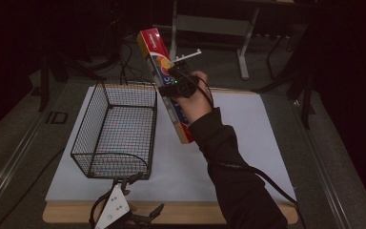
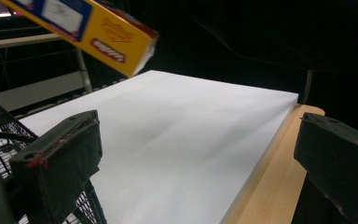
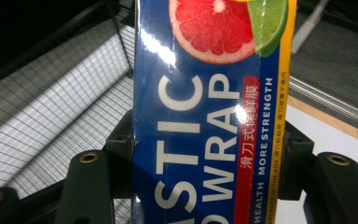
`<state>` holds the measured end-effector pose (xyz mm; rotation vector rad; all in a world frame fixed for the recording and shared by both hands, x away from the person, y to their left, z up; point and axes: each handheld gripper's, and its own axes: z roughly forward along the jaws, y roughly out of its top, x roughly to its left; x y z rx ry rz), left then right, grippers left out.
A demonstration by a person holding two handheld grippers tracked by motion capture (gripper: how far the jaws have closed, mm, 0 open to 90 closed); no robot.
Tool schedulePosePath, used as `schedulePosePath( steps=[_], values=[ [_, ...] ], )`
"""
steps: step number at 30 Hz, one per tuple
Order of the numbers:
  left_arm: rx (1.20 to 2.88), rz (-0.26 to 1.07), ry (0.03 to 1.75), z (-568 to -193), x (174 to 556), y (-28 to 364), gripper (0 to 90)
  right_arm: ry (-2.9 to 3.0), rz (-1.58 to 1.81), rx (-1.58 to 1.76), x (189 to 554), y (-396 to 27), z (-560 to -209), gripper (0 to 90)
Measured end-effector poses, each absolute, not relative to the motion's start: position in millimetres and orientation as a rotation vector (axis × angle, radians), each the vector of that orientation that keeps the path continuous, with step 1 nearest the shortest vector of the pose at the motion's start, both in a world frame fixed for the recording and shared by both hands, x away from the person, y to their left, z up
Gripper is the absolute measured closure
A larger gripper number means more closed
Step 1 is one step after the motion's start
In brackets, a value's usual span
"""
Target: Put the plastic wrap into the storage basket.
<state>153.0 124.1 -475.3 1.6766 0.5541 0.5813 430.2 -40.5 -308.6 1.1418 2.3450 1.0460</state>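
White sheet (image 1: 248,143) covers the table; a wire basket (image 1: 116,129) sits at nine o'clock. Right gripper (image 1: 177,81) clamps a plastic-wrap box (image 1: 164,81) aloft at twelve o'clock, beside the basket. Left gripper (image 1: 124,210), jaws apart and empty, sits at six o'clock.

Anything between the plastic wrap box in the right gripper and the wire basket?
Nothing visible. The long blue-and-red plastic wrap box, clamped in the right gripper, hangs above the black wire basket's right rim; the basket looks empty and open-topped.
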Motion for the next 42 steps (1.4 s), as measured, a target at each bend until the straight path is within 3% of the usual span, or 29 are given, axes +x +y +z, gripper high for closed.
schedulePosePath(
  steps=[29, 42],
  values=[
    [1.673, 0.578, 0.546, -474, 145, 127, 1.3, 2.345, 1.243, 0.989, 416, 65, -298, 40.2],
    [1.670, 0.592, 0.560, -474, 145, 131, 1.3, 2.325, 1.314, 1.000, 413, 95, -343, 40.1]
  ],
)
